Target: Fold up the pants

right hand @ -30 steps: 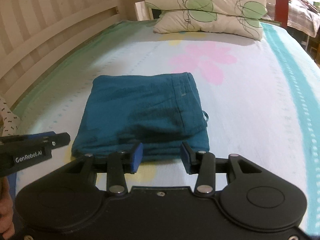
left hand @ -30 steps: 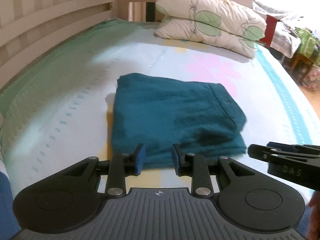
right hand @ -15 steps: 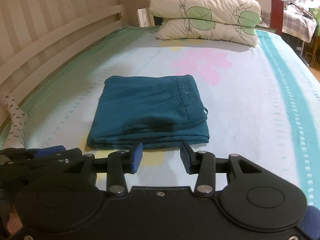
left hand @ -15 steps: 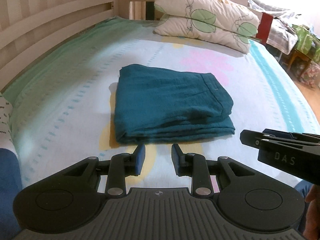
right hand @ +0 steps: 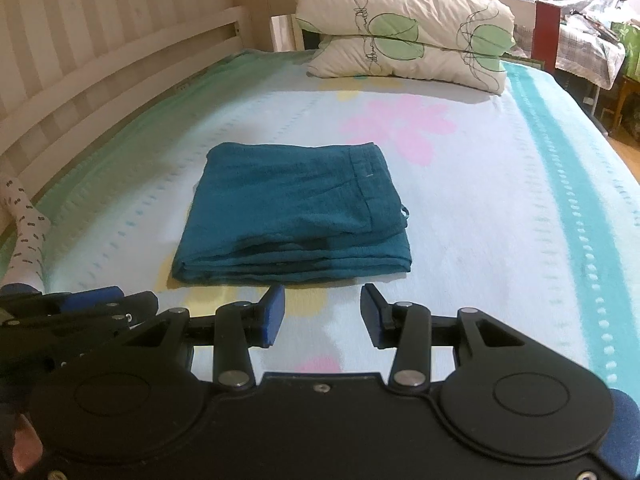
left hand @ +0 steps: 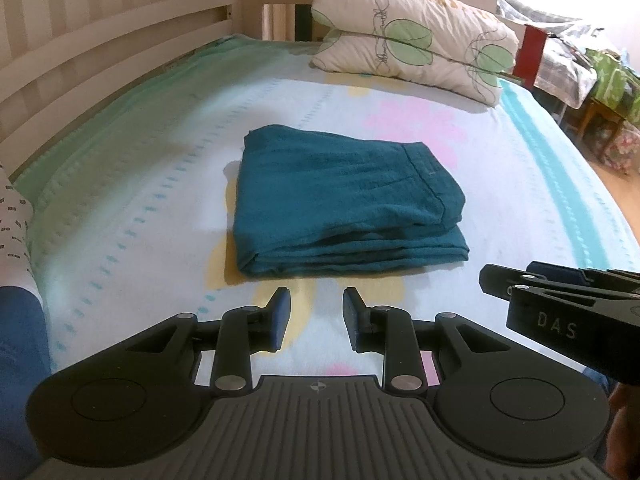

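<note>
The teal pants [left hand: 344, 204] lie folded in a neat rectangle in the middle of the bed, layered edges toward me; they also show in the right wrist view [right hand: 296, 212]. My left gripper [left hand: 316, 304] is open and empty, a short way back from the fold's near edge. My right gripper [right hand: 322, 300] is open and empty, just short of the same edge. The right gripper shows at the right of the left wrist view [left hand: 560, 304], and the left gripper at the left of the right wrist view [right hand: 80, 308].
The bed [left hand: 140, 200] has a pale flowered sheet. Two stacked pillows [left hand: 416, 52] lie at the head. A wooden slatted rail [left hand: 100, 40] runs along the left side. A spotted sock [right hand: 24, 236] lies at the left edge. Furniture and cloth stand right of the bed [left hand: 600, 92].
Both grippers have drawn back from the folded pants, which now lie farther ahead. The pants themselves have not moved.
</note>
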